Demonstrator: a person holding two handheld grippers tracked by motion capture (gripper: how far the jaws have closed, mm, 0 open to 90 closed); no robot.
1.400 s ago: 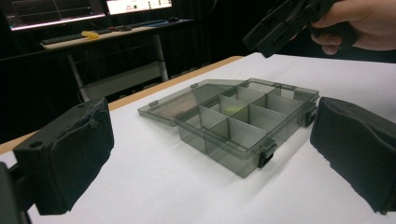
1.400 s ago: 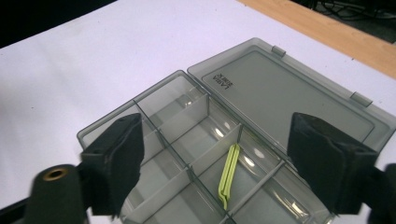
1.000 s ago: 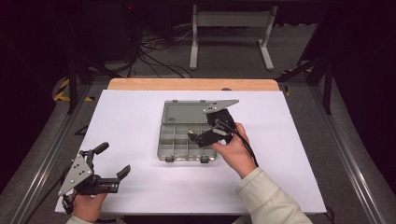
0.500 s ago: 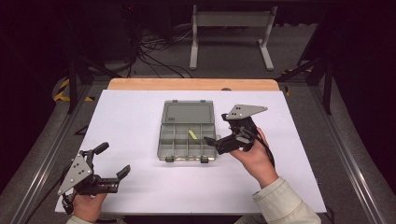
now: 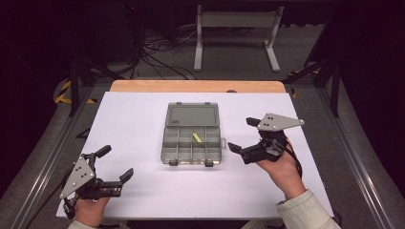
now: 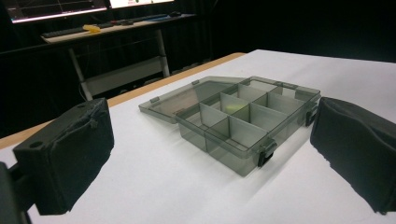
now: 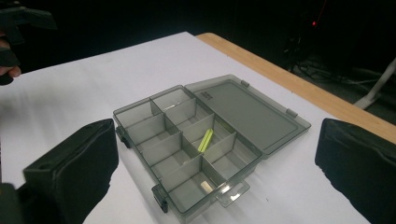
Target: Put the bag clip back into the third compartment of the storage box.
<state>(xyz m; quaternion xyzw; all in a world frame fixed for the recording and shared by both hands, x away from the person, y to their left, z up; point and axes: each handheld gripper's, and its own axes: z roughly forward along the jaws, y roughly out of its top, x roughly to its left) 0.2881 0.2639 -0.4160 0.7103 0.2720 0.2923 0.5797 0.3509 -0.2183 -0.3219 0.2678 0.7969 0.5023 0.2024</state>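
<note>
We see the compartment box [image 5: 192, 136] sitting mid-frame in the high view, lid [image 5: 192, 115] flipped flat open toward the top of the frame, tray part toward the bottom, with a yellow-green stick [image 5: 197, 138] lying in one compartment of the row next to the lid, right of centre. In the right gripper view the stick [image 7: 205, 139] leans along a divider. The right gripper [image 5: 242, 137] hovers just right of the box, jaws spread wide and empty; in its own view the two black pads frame the box with nothing between them. The left gripper [image 5: 116, 165] rests at lower left of the frame, well apart from the box, jaws also open and empty. Risks, as we judge them: if the lid gets closed next, a one-sided push could slide the light box across the smooth white table [image 5: 133, 119] since nothing steadies it; the two front latches [image 6: 265, 153] may not catch. If the stick gets picked, wide pads may jam on the dividers or flick it out. Around: wooden table edge [image 5: 197, 86] at top, cables and a stand [image 5: 234, 33] on the floor beyond. Nothing blocks the approach.
</note>
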